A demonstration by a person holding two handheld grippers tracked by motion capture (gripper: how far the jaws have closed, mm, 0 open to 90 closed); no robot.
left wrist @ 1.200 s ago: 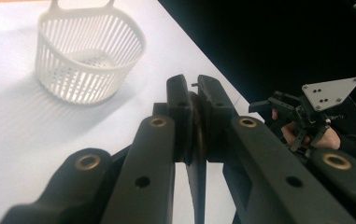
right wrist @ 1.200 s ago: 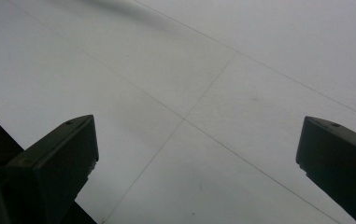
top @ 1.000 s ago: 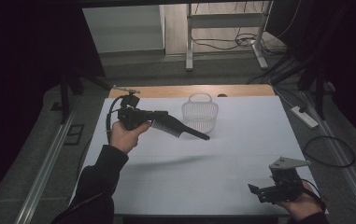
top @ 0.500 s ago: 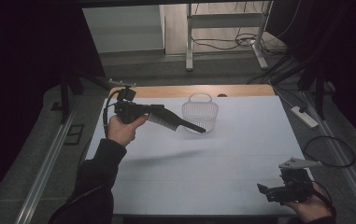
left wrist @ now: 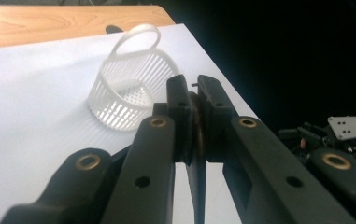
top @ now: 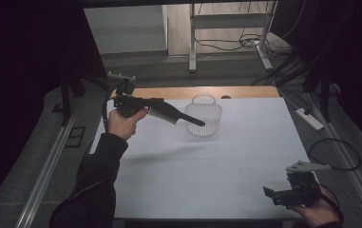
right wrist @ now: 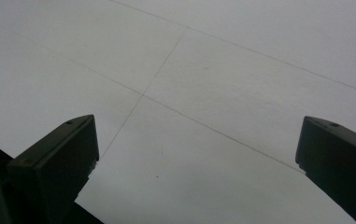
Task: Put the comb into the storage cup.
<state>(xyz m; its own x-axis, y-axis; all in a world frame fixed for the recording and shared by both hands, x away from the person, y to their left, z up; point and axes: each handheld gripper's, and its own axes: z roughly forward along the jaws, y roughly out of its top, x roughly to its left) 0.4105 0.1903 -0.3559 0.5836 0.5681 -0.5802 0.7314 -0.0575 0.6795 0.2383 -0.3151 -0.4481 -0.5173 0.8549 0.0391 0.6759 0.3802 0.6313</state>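
Note:
A person's left hand holds my left gripper (top: 156,105) in the air above the far left part of the white table (top: 245,142). It is shut on a black comb (top: 178,117), whose handle tip reaches over the rim of a small white slatted basket (top: 206,124). In the left gripper view the jaws of my left gripper (left wrist: 190,88) pinch the comb (left wrist: 195,177) edge-on, with the basket (left wrist: 129,95) beyond them. My right gripper (top: 271,194) sits low at the near right corner, open; in its own view my right gripper (right wrist: 196,140) has only bare table (right wrist: 213,70) between the wide-apart jaws.
A wooden strip (top: 245,91) runs along the table's far edge. A power strip (top: 308,118) and cables (top: 335,152) lie on the floor to the right. Metal rails flank the table, and a frame stand (top: 193,42) is behind it.
My left gripper has lifted the comb farther away and slightly left, bringing its tip over the basket. My right gripper has drifted a little toward the near right corner.

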